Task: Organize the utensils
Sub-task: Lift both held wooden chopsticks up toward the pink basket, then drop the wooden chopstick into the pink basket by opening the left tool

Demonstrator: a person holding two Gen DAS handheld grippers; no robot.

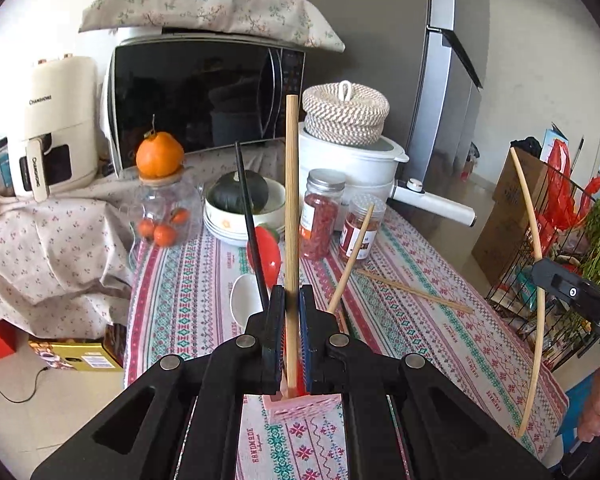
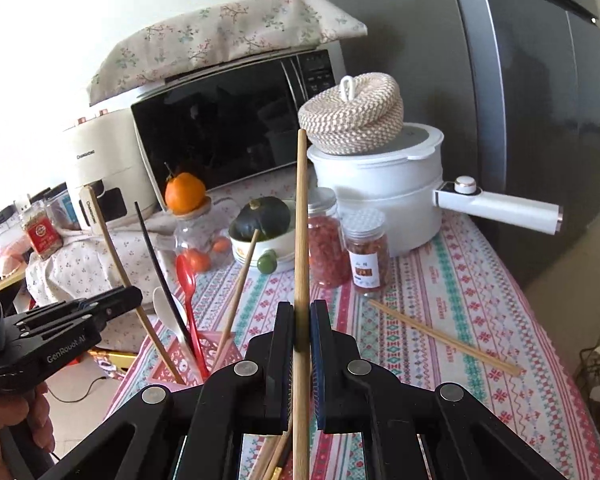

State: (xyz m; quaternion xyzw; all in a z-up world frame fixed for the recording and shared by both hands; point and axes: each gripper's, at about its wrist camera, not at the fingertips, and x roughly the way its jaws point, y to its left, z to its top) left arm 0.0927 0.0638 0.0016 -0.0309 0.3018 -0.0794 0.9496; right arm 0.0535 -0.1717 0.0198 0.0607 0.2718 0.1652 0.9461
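In front of me a microwave (image 1: pixel 208 100) sits under a flowered cloth (image 1: pixel 204 8), with a cream air fryer (image 1: pixel 56 128) to its left and a tall grey fridge (image 2: pixel 532 120) to its right. A woven basket (image 2: pixel 352 118) rests on the white pot (image 2: pixel 380 196). I see two jars (image 2: pixel 342 250) near a green squash (image 2: pixel 264 218) in a bowl (image 1: pixel 240 228), all on the patterned tablecloth (image 1: pixel 420 340)
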